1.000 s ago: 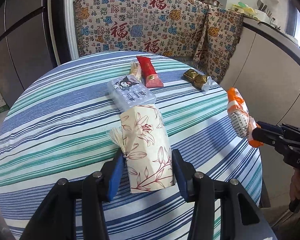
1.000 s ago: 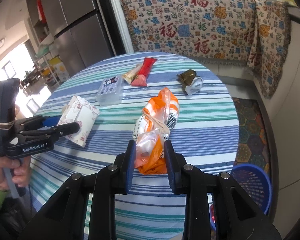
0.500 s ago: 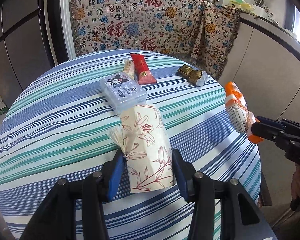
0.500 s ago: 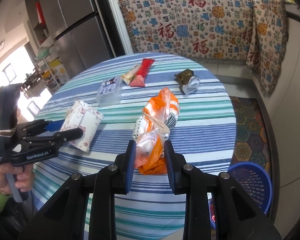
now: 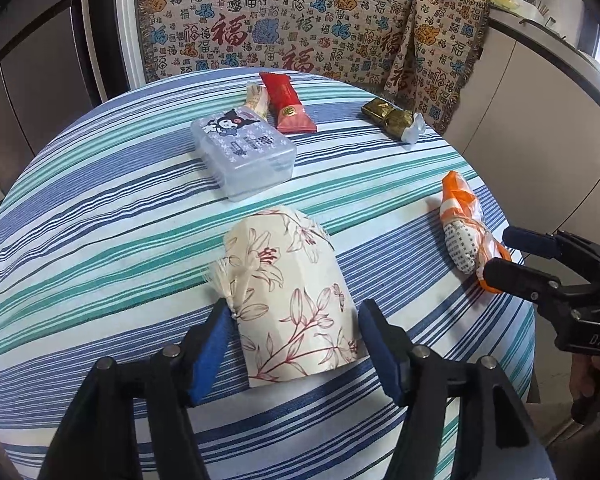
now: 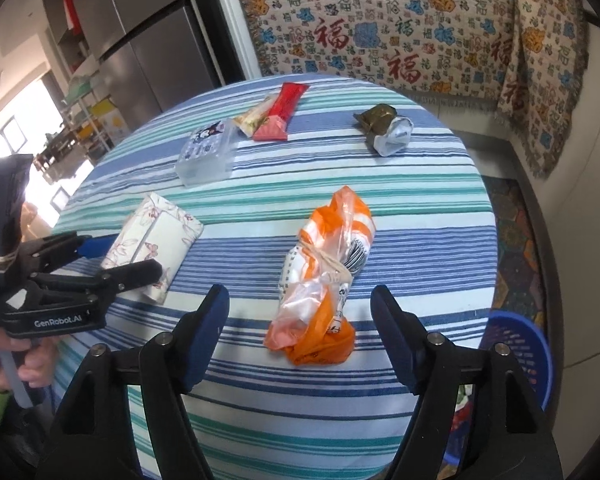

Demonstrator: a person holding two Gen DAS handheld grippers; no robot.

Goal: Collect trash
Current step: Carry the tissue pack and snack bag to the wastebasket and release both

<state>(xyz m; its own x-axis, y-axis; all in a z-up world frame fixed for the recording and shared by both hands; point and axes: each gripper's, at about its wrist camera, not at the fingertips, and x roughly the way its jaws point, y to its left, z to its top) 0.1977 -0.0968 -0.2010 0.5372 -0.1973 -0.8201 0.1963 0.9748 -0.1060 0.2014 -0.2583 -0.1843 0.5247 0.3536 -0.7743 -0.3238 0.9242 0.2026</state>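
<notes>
A: Starting at the left, what sits on the striped table (image 6: 380,208)?

B: At the left edge, a person's hand (image 6: 28,364) holds the left gripper (image 5: 292,344). Its jaws have just been opening and now stand released, one on each side of a floral-print paper packet (image 5: 288,296) that lies flat on the cloth. From its own camera, the blue pads (image 5: 210,350) sit just beside the packet's near end, with a narrow gap on the right side.

A: And beyond the packet?

B: Farther back lies a clear plastic box (image 5: 244,152) with a cartoon figure on its lid. Behind it are a beige wrapper (image 5: 257,98) and a red wrapper (image 5: 286,108), side by side and touching. To the right, near the far edge, is a crumpled gold-brown wrapper (image 5: 392,120) with a white end.

A: What about the right side?

B: An orange-and-white plastic bag bundle (image 6: 324,276), tied with string around its middle, lies on the table near the right edge. The right gripper (image 6: 300,340) has just been opening too; its jaws are spread wide around the bundle's near end, clear of it on both sides. Off the table, at the lower right, a blue basket (image 6: 516,344) stands on the floor.
</notes>
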